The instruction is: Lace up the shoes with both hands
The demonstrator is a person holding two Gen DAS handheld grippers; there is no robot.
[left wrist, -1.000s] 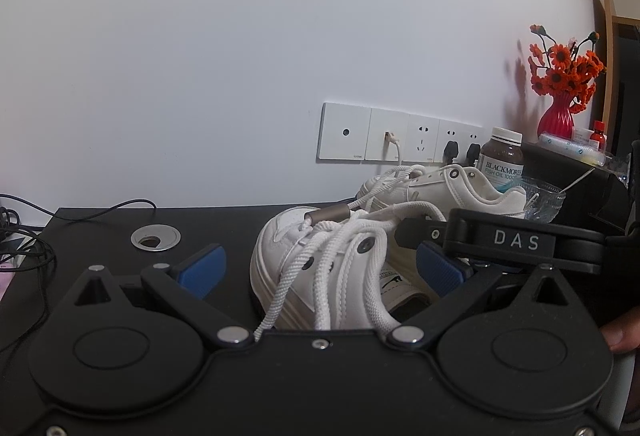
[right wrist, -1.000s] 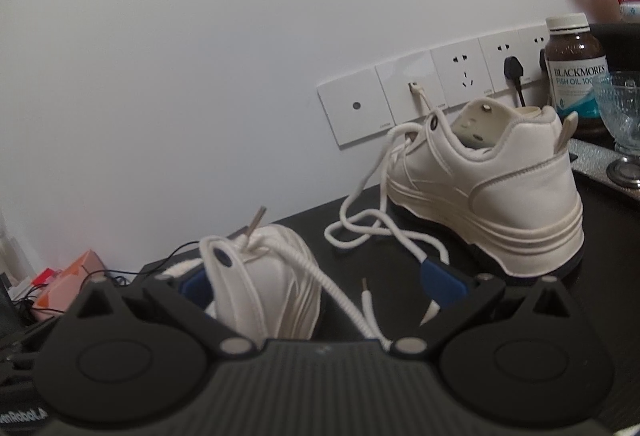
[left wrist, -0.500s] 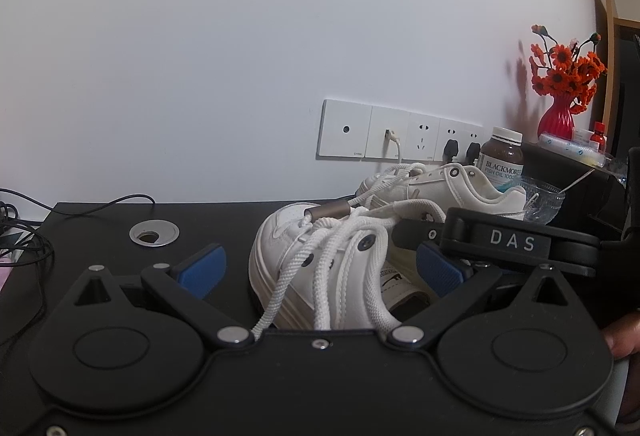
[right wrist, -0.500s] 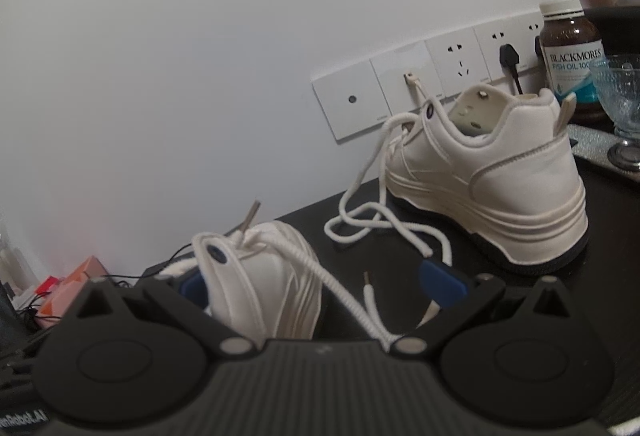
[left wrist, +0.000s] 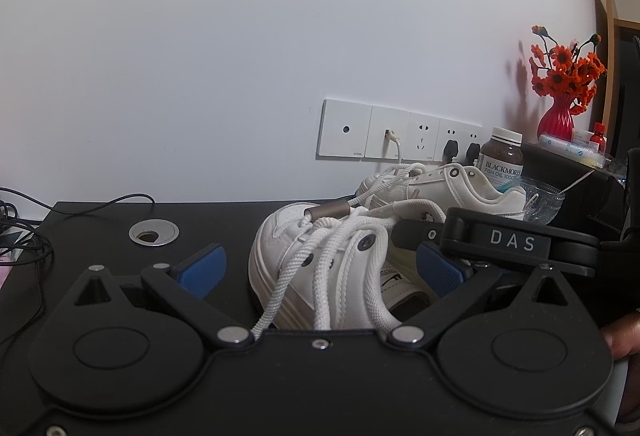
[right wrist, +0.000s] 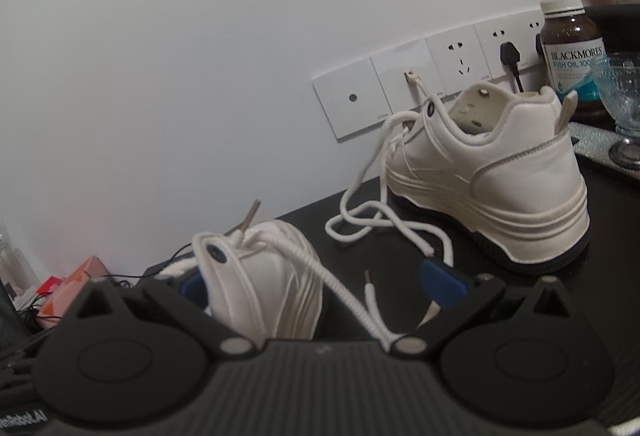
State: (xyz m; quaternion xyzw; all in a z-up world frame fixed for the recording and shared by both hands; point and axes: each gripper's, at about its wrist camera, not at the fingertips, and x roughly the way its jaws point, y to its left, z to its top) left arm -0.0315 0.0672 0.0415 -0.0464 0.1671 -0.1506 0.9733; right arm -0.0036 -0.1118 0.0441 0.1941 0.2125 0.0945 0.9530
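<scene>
A white sneaker (left wrist: 320, 256) stands toe-away on the black table (left wrist: 100, 220), with thick white laces (left wrist: 352, 236) looped loosely over its tongue. A metal lace tip (left wrist: 330, 211) lies on top. My left gripper (left wrist: 320, 271) is open, and its blue pads (left wrist: 202, 270) straddle this shoe. A black housing marked DAS (left wrist: 512, 241), part of the other gripper, sits at the shoe's right. In the right wrist view my right gripper (right wrist: 316, 284) is open around the same sneaker (right wrist: 264, 276); one lace (right wrist: 340, 288) runs down to its body. The second sneaker (right wrist: 500, 172) stands behind, its laces trailing on the table.
Wall sockets (left wrist: 400, 132) with plugs line the wall behind. At the right stand a fish oil bottle (left wrist: 502, 156), a glass bowl (left wrist: 538, 202) and a red vase of orange flowers (left wrist: 558, 116). A cable grommet (left wrist: 154, 233) and loose cables (left wrist: 24, 236) sit at the left.
The right wrist view has shifted a little, so the far sneaker sits slightly further right in frame. The left view and both jaws look unchanged.
</scene>
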